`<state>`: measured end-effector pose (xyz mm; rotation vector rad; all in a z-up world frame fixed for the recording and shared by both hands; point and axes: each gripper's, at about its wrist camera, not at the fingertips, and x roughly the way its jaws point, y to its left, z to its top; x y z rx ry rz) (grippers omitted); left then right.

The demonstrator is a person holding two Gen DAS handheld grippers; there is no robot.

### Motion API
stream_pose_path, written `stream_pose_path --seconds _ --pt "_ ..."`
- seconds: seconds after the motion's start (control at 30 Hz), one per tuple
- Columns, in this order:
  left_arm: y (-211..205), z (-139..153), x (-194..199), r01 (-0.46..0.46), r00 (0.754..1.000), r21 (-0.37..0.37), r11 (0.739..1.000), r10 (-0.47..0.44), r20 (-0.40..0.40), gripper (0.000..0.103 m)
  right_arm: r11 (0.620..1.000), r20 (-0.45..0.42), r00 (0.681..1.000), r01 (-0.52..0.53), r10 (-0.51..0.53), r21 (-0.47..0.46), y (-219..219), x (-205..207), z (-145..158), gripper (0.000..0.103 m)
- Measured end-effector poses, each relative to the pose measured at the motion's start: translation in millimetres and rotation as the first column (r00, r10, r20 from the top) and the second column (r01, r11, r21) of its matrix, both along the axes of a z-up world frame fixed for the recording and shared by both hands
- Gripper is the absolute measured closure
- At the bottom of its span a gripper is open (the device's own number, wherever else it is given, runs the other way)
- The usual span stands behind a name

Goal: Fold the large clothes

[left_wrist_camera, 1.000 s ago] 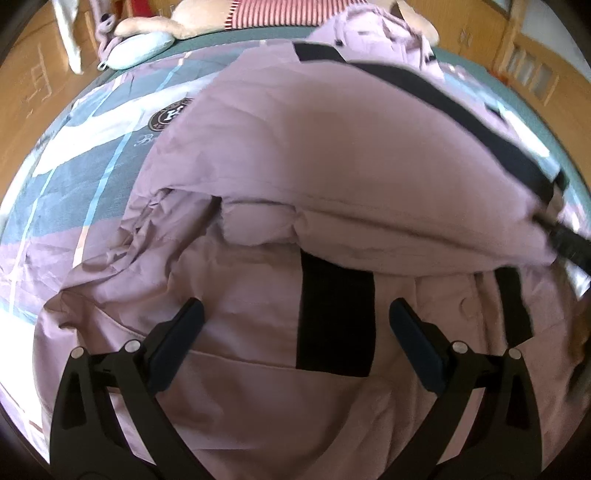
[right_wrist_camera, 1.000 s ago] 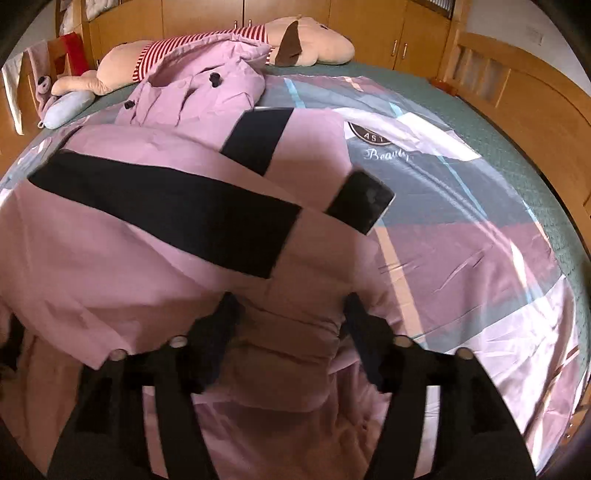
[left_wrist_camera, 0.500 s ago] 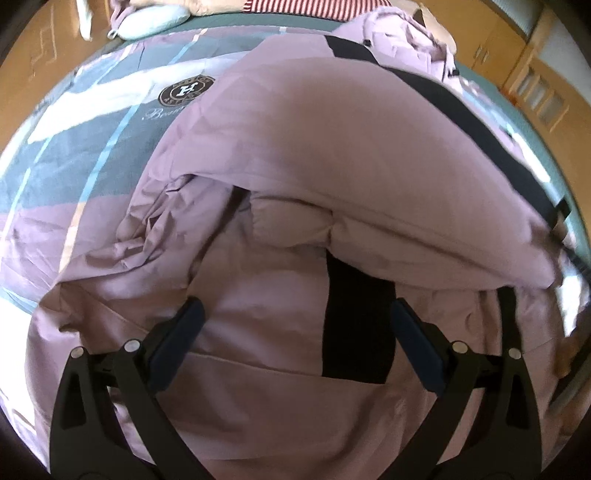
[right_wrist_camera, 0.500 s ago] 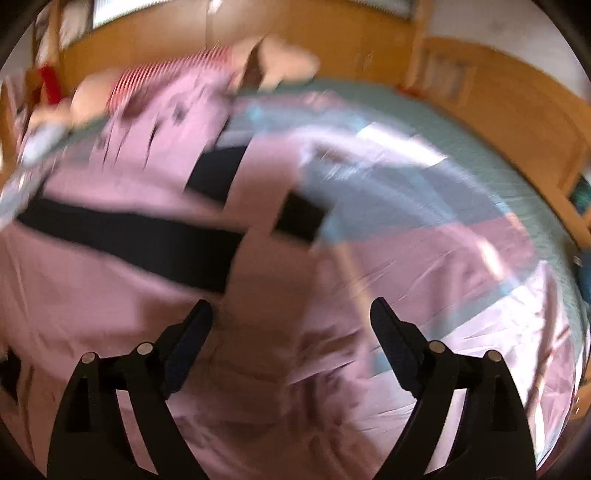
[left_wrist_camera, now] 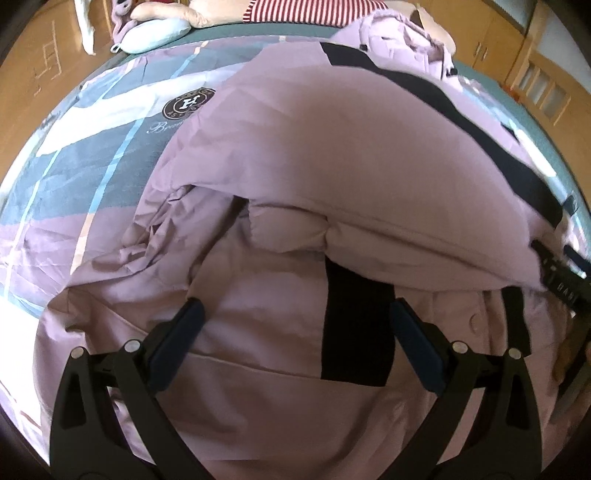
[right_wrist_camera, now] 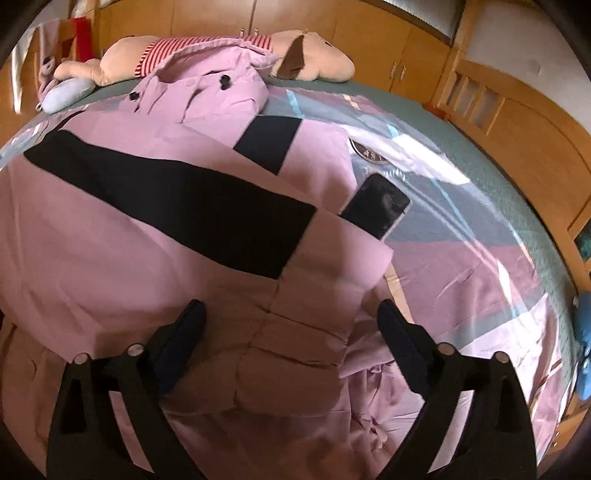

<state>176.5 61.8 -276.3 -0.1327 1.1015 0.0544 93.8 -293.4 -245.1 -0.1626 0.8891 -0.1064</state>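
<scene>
A large pink padded coat [left_wrist_camera: 332,155] with black bands lies on the bed, its lower part folded up over the body. It also shows in the right wrist view [right_wrist_camera: 110,240], hood [right_wrist_camera: 207,88] toward the headboard. My left gripper [left_wrist_camera: 295,317] is open and empty, hovering over the coat's near layer with a black patch [left_wrist_camera: 356,325] between the fingers. My right gripper [right_wrist_camera: 291,314] is open and empty above the coat's folded right edge. The right gripper's tip [left_wrist_camera: 561,280] shows at the right edge of the left wrist view.
A black phone [right_wrist_camera: 376,210] lies on the bedsheet [right_wrist_camera: 461,258] by the coat's right edge. A plush dog in a striped shirt [right_wrist_camera: 207,55] and a blue pillow [left_wrist_camera: 155,33] lie at the bed's head. Wooden bed frame [right_wrist_camera: 517,122] and cabinets surround.
My right gripper has opened and let go of the coat's folded edge, then drawn back a little. My left gripper stays open over the coat with little movement.
</scene>
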Motion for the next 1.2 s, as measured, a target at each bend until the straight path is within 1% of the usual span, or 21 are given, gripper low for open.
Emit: stream_pose_path --seconds 0.07,0.17,0.23,0.33,0.4,0.43,0.5,0.57,0.63,0.7,0.73,0.77,0.8,0.83,0.9,0.97,1.03,1.07,1.1,1.13,1.2 --pt "0.5 -0.8 0.5 -0.001 1.000 -0.003 1.000 0.001 -0.002 0.002 1.000 -0.007 1.000 0.012 -0.011 0.016 -3.0 1.2 -0.8 0.002" --pt "-5.0 -4.1 0.7 0.019 1.000 0.039 0.999 -0.019 -0.013 0.002 1.000 -0.009 1.000 0.016 -0.016 0.013 -0.5 0.4 0.3 0.001" --pt "-11.1 -7.7 0.8 0.041 0.999 0.084 0.996 -0.039 -0.022 0.002 1.000 -0.007 1.000 0.016 -0.016 0.008 0.6 -0.4 -0.5 0.001" --pt "-12.2 -8.4 -0.3 0.043 0.999 0.092 0.995 -0.041 -0.017 0.002 1.000 -0.007 1.000 0.017 -0.016 0.007 0.2 -1.4 -1.6 0.001" --pt "-10.3 -5.5 -1.1 0.034 0.999 0.076 0.997 -0.033 -0.013 0.002 1.000 -0.007 1.000 0.016 -0.016 0.007 -0.1 -0.7 -1.5 0.001" --pt "-8.5 -0.5 -2.9 0.021 1.000 0.051 0.998 -0.021 0.002 0.002 1.000 -0.007 1.000 0.016 -0.016 0.006 0.2 -0.9 -1.6 0.001" --pt "-6.9 11.6 -7.9 0.042 0.998 -0.046 0.998 -0.039 0.057 0.002 1.000 -0.007 1.000 0.016 -0.016 0.006 -0.1 -1.0 -1.9 0.001" --pt "-9.6 21.7 -10.0 0.090 0.992 -0.106 0.990 -0.080 0.098 0.002 1.000 -0.008 1.000 0.016 -0.016 0.007 -0.4 -0.5 -2.1 0.001" --pt "-14.2 22.9 -7.6 0.109 0.990 -0.070 0.992 -0.102 0.101 0.002 1.000 -0.008 1.000 0.016 -0.016 0.008 -0.2 -0.7 -2.3 0.001" --pt "-14.8 14.1 -0.4 0.110 0.991 -0.016 0.994 -0.108 0.073 0.002 1.000 -0.008 1.000 0.016 -0.016 0.006 0.3 -0.5 -2.2 0.001" --pt "-10.7 3.2 4.8 0.093 0.995 -0.006 0.996 -0.093 0.026 0.002 1.000 -0.008 1.000 0.016 -0.016 0.005 0.3 -0.5 -2.2 0.001" --pt "-3.0 -12.0 10.1 0.068 0.997 -0.031 0.997 -0.070 -0.043 0.002 1.000 -0.008 1.000 0.016 -0.016 0.005 0.4 -0.7 -2.3 0.001" --pt "1.3 -16.0 10.9 0.060 0.997 -0.060 0.996 -0.063 -0.052 0.002 1.000 -0.008 1.000 0.017 -0.017 0.004 0.7 -0.5 -2.3 0.001" --pt "4.1 -14.7 10.6 0.051 0.998 -0.074 0.996 -0.054 -0.041 0.002 1.000 -0.007 1.000 0.016 -0.016 0.003 0.7 -0.7 -2.3 0.001" --pt "6.5 -13.9 12.2 0.038 0.998 -0.089 0.995 -0.043 -0.053 0.002 1.000 -0.008 1.000 0.014 -0.014 0.006 -0.4 -0.8 0.6 0.001" --pt "10.6 -14.5 13.1 0.029 0.998 -0.110 0.993 -0.035 -0.048 0.002 0.999 0.041 0.999 0.036 -0.036 -0.018 -3.4 -4.9 11.8 0.001" --pt "11.2 -14.0 12.2 0.029 0.998 -0.118 0.993 -0.034 -0.046 0.002 0.993 0.177 0.980 0.107 -0.096 -0.050 -9.0 -16.0 30.6 0.001" --pt "11.2 -14.2 12.3 0.029 0.998 -0.117 0.993 -0.035 -0.047 0.002 0.990 0.256 0.959 0.139 -0.124 -0.040 -13.4 -24.2 42.7 0.001" --pt "10.8 -14.5 12.2 0.030 0.998 -0.113 0.993 -0.035 -0.046 0.002 0.989 0.310 0.941 0.148 -0.135 -0.017 -16.1 -30.9 50.9 0.001" --pt "9.2 -15.0 11.3 0.032 0.998 -0.107 0.994 -0.037 -0.046 0.002 0.991 0.368 0.921 0.129 -0.128 0.022 -17.6 -39.0 58.9 0.001" --pt "5.4 -15.7 9.6 0.042 0.998 -0.083 0.996 -0.046 -0.045 0.002 0.997 0.391 0.918 0.060 -0.071 0.040 -11.2 -44.1 62.0 0.001"
